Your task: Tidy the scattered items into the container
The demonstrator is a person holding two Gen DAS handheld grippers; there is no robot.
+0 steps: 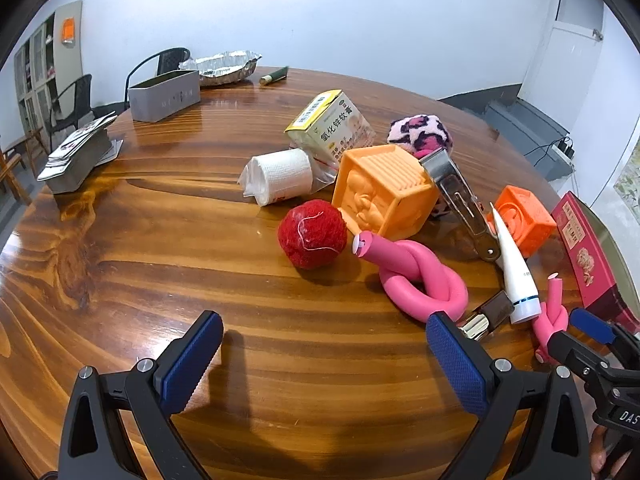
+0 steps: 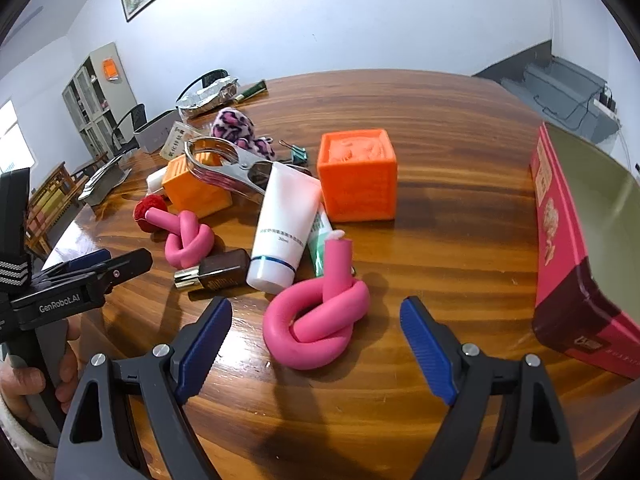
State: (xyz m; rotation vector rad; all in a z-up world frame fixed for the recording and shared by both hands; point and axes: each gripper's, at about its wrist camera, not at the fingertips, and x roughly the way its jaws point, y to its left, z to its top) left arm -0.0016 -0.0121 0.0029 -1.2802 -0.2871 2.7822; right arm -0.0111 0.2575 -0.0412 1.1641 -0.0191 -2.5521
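Left claw [image 1: 324, 356]: spread wide, nothing between its blue pads, over bare wood near the table's [image 1: 160, 240] front edge.
Right claw [image 2: 316, 332]: spread wide, with the near pink knotted foam tube [image 2: 316, 320] just ahead of its pads, not pinched.
Container [image 2: 568, 248]: open pink box at the table's right edge, well apart from the clutter.
Scattered items: white tube [image 2: 284, 224], brown bottle [image 2: 220, 270], orange cube [image 2: 358, 174], second pink knot [image 2: 188, 242], red ball [image 1: 312, 233], metal clip [image 2: 228, 166], all toward the table's middle.
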